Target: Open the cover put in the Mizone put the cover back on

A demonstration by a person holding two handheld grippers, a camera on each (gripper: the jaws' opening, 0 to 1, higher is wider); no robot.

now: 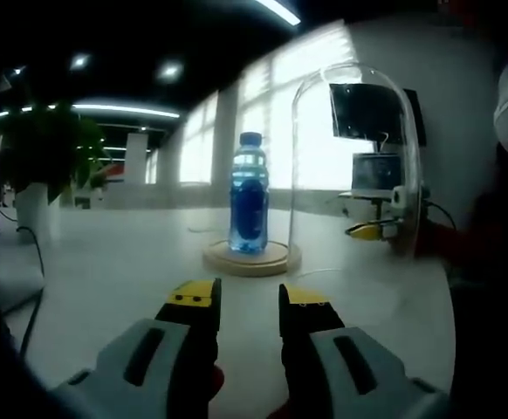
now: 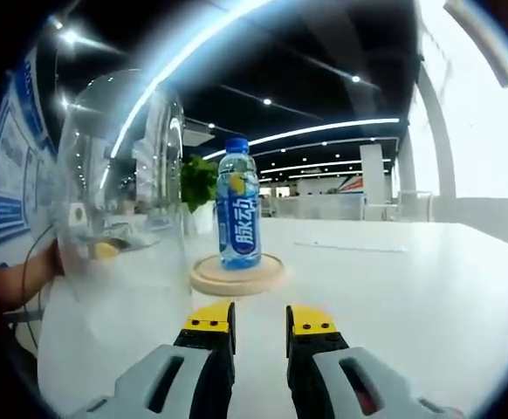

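Observation:
A blue Mizone bottle (image 1: 249,194) (image 2: 237,205) stands upright and uncovered on a round wooden base (image 1: 252,258) (image 2: 237,275) on the white table. The clear glass dome cover (image 1: 354,157) (image 2: 123,183) is off the base, right of the bottle in the left gripper view and left of it in the right gripper view. Another yellow-tipped gripper (image 1: 372,230) (image 2: 104,250) sits at the dome, with a person's arm behind it. My left gripper (image 1: 249,297) and right gripper (image 2: 260,319) both hover short of the base, jaws narrowly apart with nothing between them.
A potted plant (image 1: 44,153) (image 2: 200,183) stands on the table past the bottle. Cables (image 1: 31,253) run along the table's left edge in the left gripper view. A small screen on a stand (image 1: 376,173) sits behind the dome. Bare table (image 2: 394,288) spreads right of the base.

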